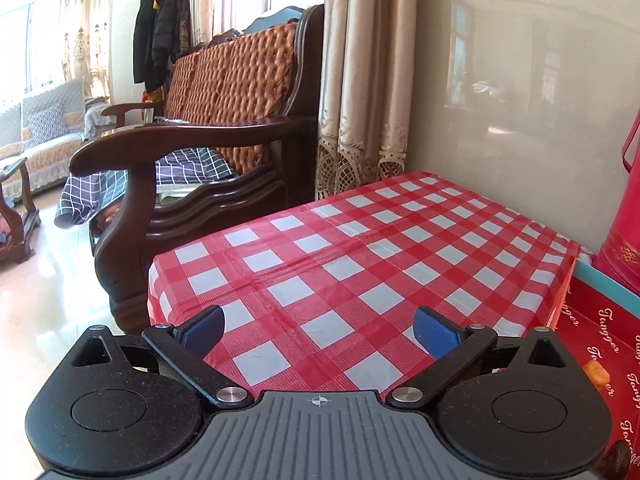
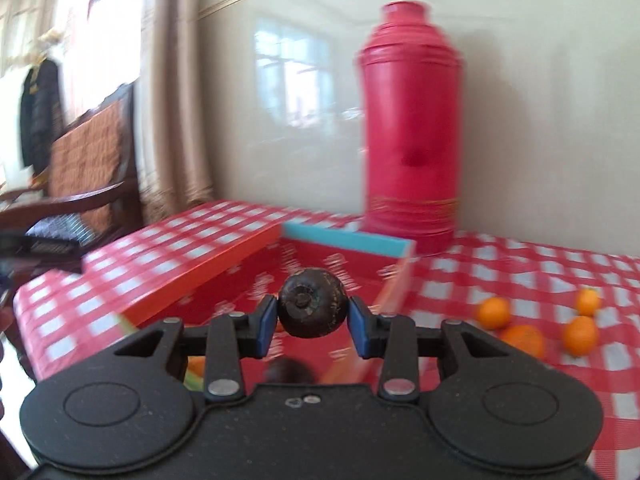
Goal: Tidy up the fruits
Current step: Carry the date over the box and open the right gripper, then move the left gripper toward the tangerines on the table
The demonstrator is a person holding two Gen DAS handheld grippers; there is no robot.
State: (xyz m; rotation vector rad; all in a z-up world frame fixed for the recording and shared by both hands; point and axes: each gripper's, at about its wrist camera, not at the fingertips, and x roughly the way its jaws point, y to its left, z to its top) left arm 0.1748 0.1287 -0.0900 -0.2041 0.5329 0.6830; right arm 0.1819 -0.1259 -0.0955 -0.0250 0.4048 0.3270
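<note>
Dark brown and rough-skinned, the round fruit [image 2: 311,308] sits clamped between the blue pads of my right claw [image 2: 312,322], held up above the open red box [image 2: 240,276] just beyond my fingers. Beneath it, low in the box, I can make out another dark round shape [image 2: 289,370] and a bit of orange [image 2: 196,366], so I judge that some fruit is already inside, though blur keeps me from counting. To the right, four oranges [image 2: 494,312] lie loose on the red-and-white checked tablecloth [image 2: 520,276], well apart from the box, so the sorting looks partly done with at least those left to gather. My left claw [image 1: 318,332] is spread wide with nothing between its pads, hovering over a bare stretch of the same cloth on the left side of the box. From the left wrist view the box lining carries repeated white script that reads "Tangger" [image 1: 610,318], and a small orange piece [image 1: 594,370] lies on it. A tall red thermos [image 2: 412,128] stands at the far edge by the wall, just behind the box; its gold band is too blurred to read. A wooden armchair [image 1: 200,152] stands off to the left.
</note>
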